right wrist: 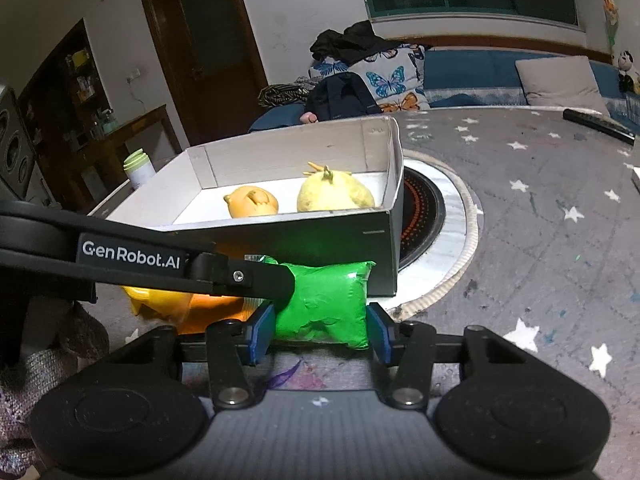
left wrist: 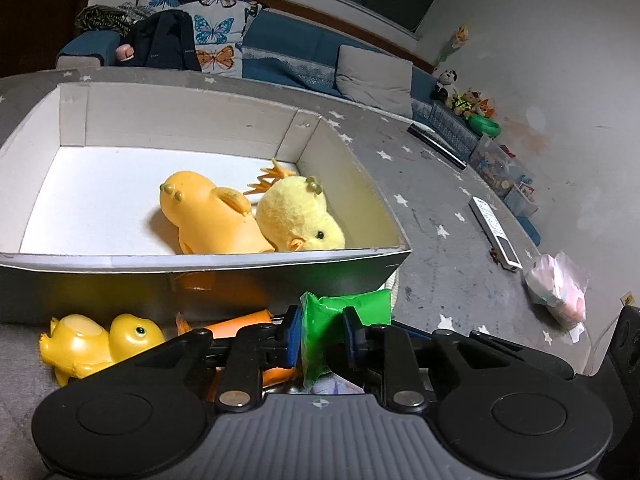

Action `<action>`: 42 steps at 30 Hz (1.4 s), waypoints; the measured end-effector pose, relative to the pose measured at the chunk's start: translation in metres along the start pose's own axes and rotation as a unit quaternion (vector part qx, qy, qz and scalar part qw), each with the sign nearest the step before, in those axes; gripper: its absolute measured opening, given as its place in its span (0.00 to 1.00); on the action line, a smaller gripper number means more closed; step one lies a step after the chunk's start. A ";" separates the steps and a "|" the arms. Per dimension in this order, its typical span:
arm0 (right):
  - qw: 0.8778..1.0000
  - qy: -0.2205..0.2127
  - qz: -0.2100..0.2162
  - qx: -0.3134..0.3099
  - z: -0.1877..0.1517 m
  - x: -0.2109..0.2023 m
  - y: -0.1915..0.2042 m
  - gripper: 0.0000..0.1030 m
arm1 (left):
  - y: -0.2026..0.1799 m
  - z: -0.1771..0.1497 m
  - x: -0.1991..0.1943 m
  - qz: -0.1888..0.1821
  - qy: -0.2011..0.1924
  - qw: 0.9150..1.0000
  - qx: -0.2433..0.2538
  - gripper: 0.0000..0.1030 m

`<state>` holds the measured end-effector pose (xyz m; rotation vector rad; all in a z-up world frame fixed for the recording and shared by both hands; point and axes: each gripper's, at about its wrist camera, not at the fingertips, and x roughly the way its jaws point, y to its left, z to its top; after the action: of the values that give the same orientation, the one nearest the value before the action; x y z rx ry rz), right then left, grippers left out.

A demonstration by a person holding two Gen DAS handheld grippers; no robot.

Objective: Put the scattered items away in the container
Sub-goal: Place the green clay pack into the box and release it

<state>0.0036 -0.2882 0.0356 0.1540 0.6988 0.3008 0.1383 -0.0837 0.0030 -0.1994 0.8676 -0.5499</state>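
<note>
**Two toys boxed, green packet caught between two claws**

Two toys lie side by side and touching in the open cardboard box (left wrist: 352, 184) on the star-patterned tabletop (left wrist: 436, 216): one orange rubber duck (left wrist: 208, 216) on its back and one fluffy yellow plush chick (left wrist: 298, 216), seen again from the right wrist view as an orange shape (right wrist: 253, 202) beside a yellow one (right wrist: 335, 195) behind the near wall of the box (right wrist: 328, 240).

Outside the box, against its near wall, three items wait on the table. One green plastic packet (left wrist: 344, 312) sits between the blue pads of the left gripper (left wrist: 322, 338), whose fingers press its sides, clamped on the crinkled film. One yellow rubber frog-like toy (left wrist: 100, 340) lies on its side to the left, and one orange toy (left wrist: 240, 328) lies partly hidden behind the left gripper's linkage; what it is cannot be told.

From the right wrist view, the same green packet (right wrist: 324, 304) lies between the pads of the right gripper (right wrist: 322, 330), whose jaws stand apart, the right pad clear of the film. The left gripper's black arm (right wrist: 132, 260) crosses in from the left and meets the packet's end.

Farther along the table lie one white remote control (left wrist: 494, 228), one dark remote (left wrist: 436, 142) and one pink-and-white bag (left wrist: 558, 288). One round burner (right wrist: 420, 208) is set into the tabletop, partly under the box.
</note>
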 end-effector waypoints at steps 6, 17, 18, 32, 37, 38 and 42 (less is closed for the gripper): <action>1.000 -0.024 -0.004 -0.011 0.007 -0.021 0.007 0.48 | -0.013 0.005 -0.022 -0.007 -0.026 0.999 0.019 0.23; 0.997 -0.073 -0.002 -0.031 0.041 -0.027 0.016 0.48 | -0.020 0.036 -0.036 0.005 -0.076 0.997 0.030 0.23; 0.997 -0.075 -0.002 -0.032 0.044 -0.024 0.016 0.48 | -0.020 0.040 -0.036 0.007 -0.079 0.996 0.030 0.23; 0.997 -0.060 -0.008 -0.039 0.060 0.022 0.014 0.49 | 0.007 0.058 -0.002 0.024 -0.071 0.997 -0.009 0.23; 0.998 -0.054 -0.010 -0.041 0.051 0.025 0.014 0.49 | 0.012 0.052 -0.002 0.021 -0.065 0.997 -0.020 0.24; 0.998 -0.055 -0.010 -0.041 0.049 0.024 0.014 0.49 | 0.012 0.051 -0.003 0.022 -0.067 0.997 -0.020 0.24; 0.997 -0.062 -0.011 -0.041 0.047 0.016 0.016 0.49 | 0.014 0.047 -0.011 0.030 -0.074 0.997 -0.022 0.24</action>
<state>0.0423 -0.2698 0.0647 0.0862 0.5646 0.2949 0.1732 -0.0684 0.0352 -0.2512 0.7404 -0.4551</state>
